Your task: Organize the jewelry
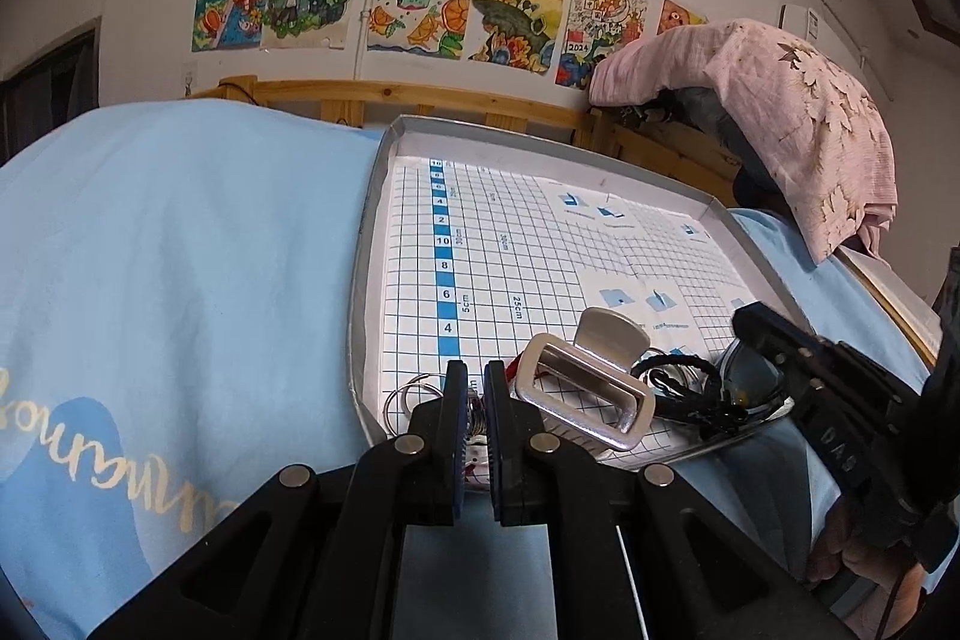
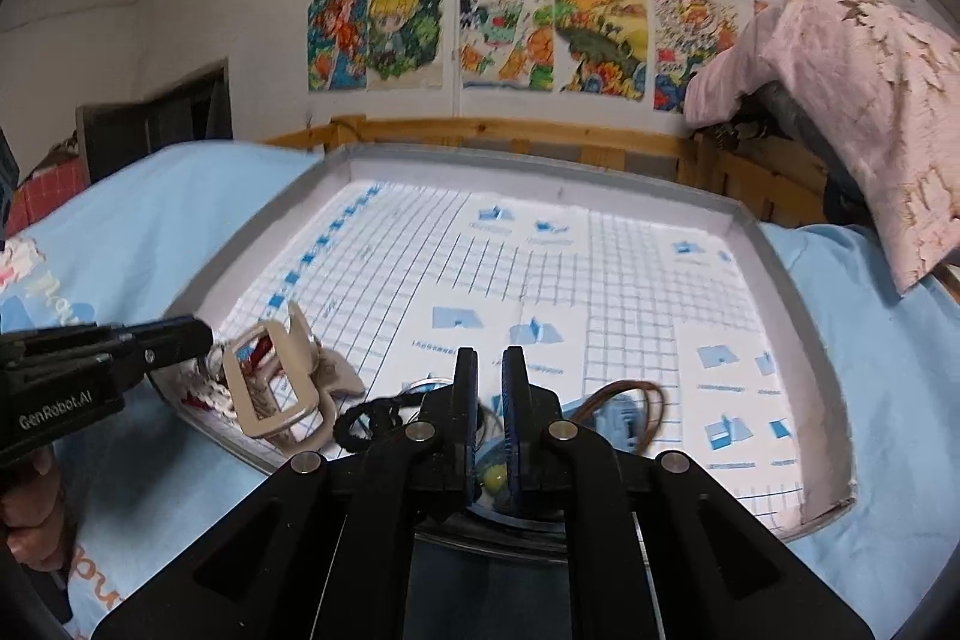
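Left gripper (image 1: 475, 388) is clenched on a small metal ring (image 1: 403, 396) at the tray (image 1: 360, 244) edge; right gripper (image 2: 490, 382) pinched nearly shut over sunglasses (image 2: 495, 472) (grip unclear). A tug could drag the tangled pile with it.

The left matte black plastic gripper (image 1: 474, 403) has angular linkage arms, round silver pivot screws and blue-edged finger pads (image 1: 459, 430). The matching right gripper (image 2: 490, 415) looks identical; white "GenRobot.AI" lettering marks the left one's side.

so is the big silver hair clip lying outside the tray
No, the silver hair clip lies inside the tray, on its gridded liner near the front corner.
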### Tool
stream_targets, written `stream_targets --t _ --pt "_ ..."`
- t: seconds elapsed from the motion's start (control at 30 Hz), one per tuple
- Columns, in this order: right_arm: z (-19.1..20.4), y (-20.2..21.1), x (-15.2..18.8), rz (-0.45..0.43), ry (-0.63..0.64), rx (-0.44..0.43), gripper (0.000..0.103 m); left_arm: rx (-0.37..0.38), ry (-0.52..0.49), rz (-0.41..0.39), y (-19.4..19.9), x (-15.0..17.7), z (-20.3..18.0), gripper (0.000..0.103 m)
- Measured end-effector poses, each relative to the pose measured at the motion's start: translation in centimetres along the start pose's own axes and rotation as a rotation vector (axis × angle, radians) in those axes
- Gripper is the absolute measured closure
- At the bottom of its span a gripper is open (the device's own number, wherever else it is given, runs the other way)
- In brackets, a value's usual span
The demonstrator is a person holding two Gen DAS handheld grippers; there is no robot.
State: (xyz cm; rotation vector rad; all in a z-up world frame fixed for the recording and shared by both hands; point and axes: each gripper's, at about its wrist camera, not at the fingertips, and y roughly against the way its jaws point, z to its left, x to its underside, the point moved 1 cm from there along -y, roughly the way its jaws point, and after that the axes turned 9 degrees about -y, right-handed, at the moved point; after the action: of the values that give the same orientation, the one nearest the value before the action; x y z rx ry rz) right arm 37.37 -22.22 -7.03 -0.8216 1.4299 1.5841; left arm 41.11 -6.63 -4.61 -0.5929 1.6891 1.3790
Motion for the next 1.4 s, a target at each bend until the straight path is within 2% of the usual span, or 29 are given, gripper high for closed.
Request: stream_targets --t 0.1,0.17,0.2,0.23,0.27,0.3,0.47,0.53,0.6,0.73,0.8,0.97,1.1,1.17,1.4 --pt "-0.5 1.1 -0.1 -0.051 -0.025 0.002 0.096 -0.006 -0.005 -0.008 0.4 0.0 0.0 0.097" --pt "-0.8 1.6 -0.3 -0.072 -0.037 0.002 0.093 -0.014 -0.009 -0.011 0.6 -0.1 0.0 0.091" --pt "-0.9 1.7 -0.3 -0.075 -0.041 0.002 0.089 -0.016 -0.010 -0.016 0.7 -0.1 0.0 0.080" --pt "-1.0 2.0 -0.1 -0.082 -0.049 0.002 0.077 -0.022 -0.012 -0.022 0.8 -0.1 -0.1 0.061" --pt "-1.1 2.2 -0.1 -0.091 -0.056 0.003 0.066 -0.038 -0.014 -0.039 1.2 -0.2 -0.2 0.050" --pt "-1.3 2.4 -0.1 -0.098 -0.062 0.002 0.064 -0.049 -0.017 -0.054 1.4 -0.1 -0.2 0.038" --pt "-1.9 2.8 -0.3 -0.118 -0.087 0.002 0.064 -0.081 -0.035 -0.082 2.2 -0.3 -0.7 0.037" --pt "-2.2 3.0 -0.3 -0.123 -0.099 -0.001 0.064 -0.094 -0.040 -0.107 3.0 -0.5 -0.9 0.023" --pt "-2.6 3.3 -0.2 -0.131 -0.110 -0.002 0.064 -0.113 -0.038 -0.139 4.1 -0.6 -1.1 0.013" --pt "-3.1 4.6 -0.2 -0.162 -0.130 -0.007 0.048 -0.140 -0.018 -0.190 6.8 -0.8 -1.6 0.001" --pt "-3.1 5.5 -0.2 -0.180 -0.129 -0.009 0.046 -0.153 -0.004 -0.219 8.5 -0.6 -1.7 0.000" --pt "-2.5 9.8 -0.2 -0.230 -0.091 -0.024 0.024 -0.178 0.011 -0.270 13.4 0.9 -2.4 0.000" --pt "-2.4 13.3 0.1 -0.257 -0.111 -0.049 0.017 -0.179 0.019 -0.286 17.1 2.5 -3.0 0.000" --pt "-2.2 15.2 0.6 -0.257 -0.126 -0.073 0.008 -0.188 0.015 -0.296 19.0 3.4 -3.4 0.000" --pt "-1.9 20.5 3.1 -0.269 -0.142 -0.094 0.007 -0.226 0.007 -0.323 23.3 5.6 -3.8 0.000"
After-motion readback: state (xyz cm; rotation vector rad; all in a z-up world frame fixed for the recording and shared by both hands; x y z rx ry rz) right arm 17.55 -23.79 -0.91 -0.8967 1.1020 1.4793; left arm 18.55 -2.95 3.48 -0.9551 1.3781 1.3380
